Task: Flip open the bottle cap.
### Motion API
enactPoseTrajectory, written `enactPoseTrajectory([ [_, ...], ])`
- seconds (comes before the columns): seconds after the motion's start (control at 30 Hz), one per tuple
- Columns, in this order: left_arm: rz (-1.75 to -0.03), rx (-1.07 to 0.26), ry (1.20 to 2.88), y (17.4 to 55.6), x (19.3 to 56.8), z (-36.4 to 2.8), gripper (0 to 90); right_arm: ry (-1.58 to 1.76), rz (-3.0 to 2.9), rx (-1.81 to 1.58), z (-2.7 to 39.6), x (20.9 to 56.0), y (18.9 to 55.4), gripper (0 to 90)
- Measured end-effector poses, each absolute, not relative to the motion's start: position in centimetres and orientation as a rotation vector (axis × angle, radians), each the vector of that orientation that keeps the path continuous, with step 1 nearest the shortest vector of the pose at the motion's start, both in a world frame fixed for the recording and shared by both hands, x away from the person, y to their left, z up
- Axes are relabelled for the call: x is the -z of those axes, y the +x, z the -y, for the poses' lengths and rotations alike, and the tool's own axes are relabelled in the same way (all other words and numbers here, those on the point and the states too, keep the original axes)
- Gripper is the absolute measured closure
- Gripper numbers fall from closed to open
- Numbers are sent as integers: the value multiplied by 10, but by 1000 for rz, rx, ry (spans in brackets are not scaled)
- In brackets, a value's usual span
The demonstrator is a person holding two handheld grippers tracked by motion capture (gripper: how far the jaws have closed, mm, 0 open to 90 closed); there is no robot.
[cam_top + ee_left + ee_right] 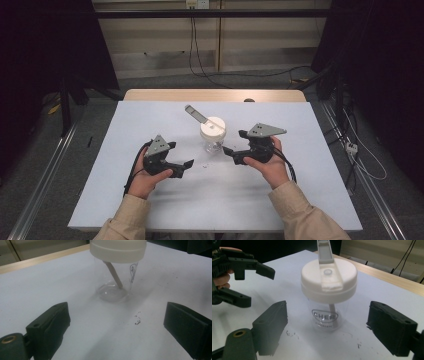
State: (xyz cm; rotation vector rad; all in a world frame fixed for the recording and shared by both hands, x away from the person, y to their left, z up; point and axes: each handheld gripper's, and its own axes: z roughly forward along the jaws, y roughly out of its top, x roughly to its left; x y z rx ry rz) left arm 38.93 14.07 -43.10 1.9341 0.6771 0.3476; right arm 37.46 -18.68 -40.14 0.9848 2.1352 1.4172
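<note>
Clear cup point(213, 135) between left gripper point(185, 167) and right gripper point(228, 152), seemingly untouched.

You have a clear plastic cup point(213, 144) standing upright near the table's middle, capped by a white lid point(329, 281) with its flap tipped open toward the far left, a straw inside.

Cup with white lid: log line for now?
cup: upright, flip cap open | left hand-held gripper: open, apart | right hand-held gripper: open, beside cup
</note>
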Motion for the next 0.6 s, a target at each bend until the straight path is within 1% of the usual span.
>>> enactPoseTrajectory([
  [0.6, -683, -357, 1950, 379, 432, -162, 66, 1015, -2120, -1393, 215, 424, 345, 158],
])
